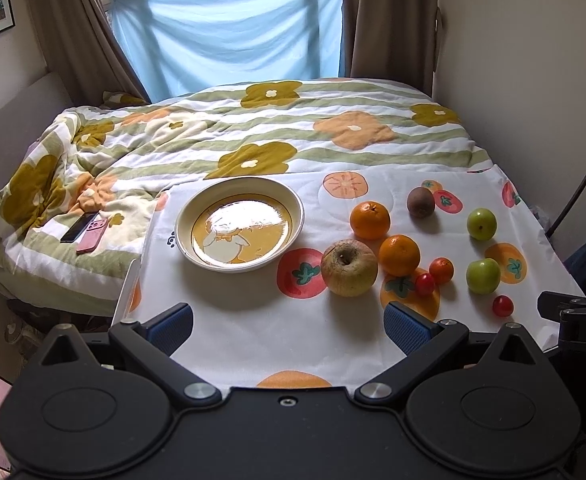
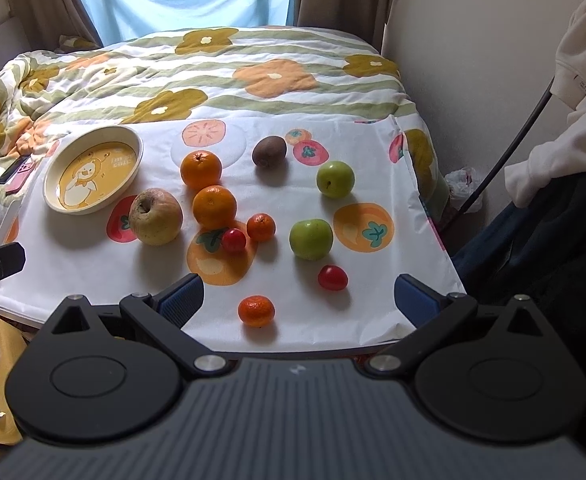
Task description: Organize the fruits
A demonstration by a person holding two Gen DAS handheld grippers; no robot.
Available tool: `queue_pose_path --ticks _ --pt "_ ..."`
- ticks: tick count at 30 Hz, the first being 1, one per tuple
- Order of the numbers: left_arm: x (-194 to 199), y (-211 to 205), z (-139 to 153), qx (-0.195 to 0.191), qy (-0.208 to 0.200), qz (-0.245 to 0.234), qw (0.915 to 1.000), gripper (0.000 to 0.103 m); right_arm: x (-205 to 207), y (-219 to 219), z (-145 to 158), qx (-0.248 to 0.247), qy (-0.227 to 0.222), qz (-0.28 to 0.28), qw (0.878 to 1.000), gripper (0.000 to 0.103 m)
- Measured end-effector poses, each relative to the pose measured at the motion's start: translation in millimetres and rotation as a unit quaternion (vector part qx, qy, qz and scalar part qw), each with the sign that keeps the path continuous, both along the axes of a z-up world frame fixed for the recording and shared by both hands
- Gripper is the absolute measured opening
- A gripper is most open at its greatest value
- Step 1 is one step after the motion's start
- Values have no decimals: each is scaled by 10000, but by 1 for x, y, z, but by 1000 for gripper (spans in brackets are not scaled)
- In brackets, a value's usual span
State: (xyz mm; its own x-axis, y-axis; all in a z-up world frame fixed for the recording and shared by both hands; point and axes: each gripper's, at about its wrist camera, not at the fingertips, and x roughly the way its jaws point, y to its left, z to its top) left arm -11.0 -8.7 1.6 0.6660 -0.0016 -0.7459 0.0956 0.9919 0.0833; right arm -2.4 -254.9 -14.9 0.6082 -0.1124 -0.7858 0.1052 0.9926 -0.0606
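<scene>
- Nearest my right wrist view sits a small mandarin [image 2: 256, 311], lying on the cloth-covered surface [image 2: 93, 276] between the spread fingers of my right hand-held gripper [image 2: 299, 300], which is wide open and holds nothing.
- My left hand-held gripper [image 1: 289, 326] is likewise wide open, hovering over bare cloth at the near edge, gripping nothing.
- Just beyond the mandarin I see a cherry tomato [image 2: 333, 277], then a green apple [image 2: 311, 239] and a second green apple [image 2: 335, 179] farther back on the right.
- Toward the middle, a second cherry tomato [image 2: 234, 240] lies just beside another small mandarin [image 2: 261, 227].
- Two oranges [image 2: 214, 206] [image 2: 201, 169] lie one behind the other, close together; I cannot tell whether they touch.
- A wrinkled yellowish apple [image 2: 155, 216] rests left of the nearer orange, near the plate.
- A brown kiwi [image 2: 269, 151] lies at the far side, apart from the rest.
- The cream plate with a yellow cartoon centre [image 1: 299, 210] stands at the far left of the surface, with no fruit on it.
- Beyond the surface is a bed with a flowered quilt [image 1: 333, 152]; two phones [image 1: 86, 232] lie on it at the left.
</scene>
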Motion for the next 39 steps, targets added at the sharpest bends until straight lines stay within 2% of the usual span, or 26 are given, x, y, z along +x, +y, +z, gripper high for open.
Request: queue_pose_path --ticks 7,11,16,25,34,39 --pt "8 -2 -6 34 -238 -310 9992 103 -2 5 8 -138 -378 267 9988 103" --pt "20 -4 -20 -12 -365 -339 9988 103 8 7 0 -318 -667 594 9955 103" --pt "34 -14 -45 103 -503 -324 9982 103 36 1 -19 -210 -735 1103 9910 103" --pt "66 -39 -90 309 -442 -414 9977 103 97 -6 -66 -113 -617 1869 9804 103" --pt "99 -72 -137 495 -315 -1021 9930 103 143 -13 -113 90 -333 2375 9708 103" --pt "113 -79 -152 568 -248 -1056 9925 102 157 -11 -127 203 -256 2556 9662 103"
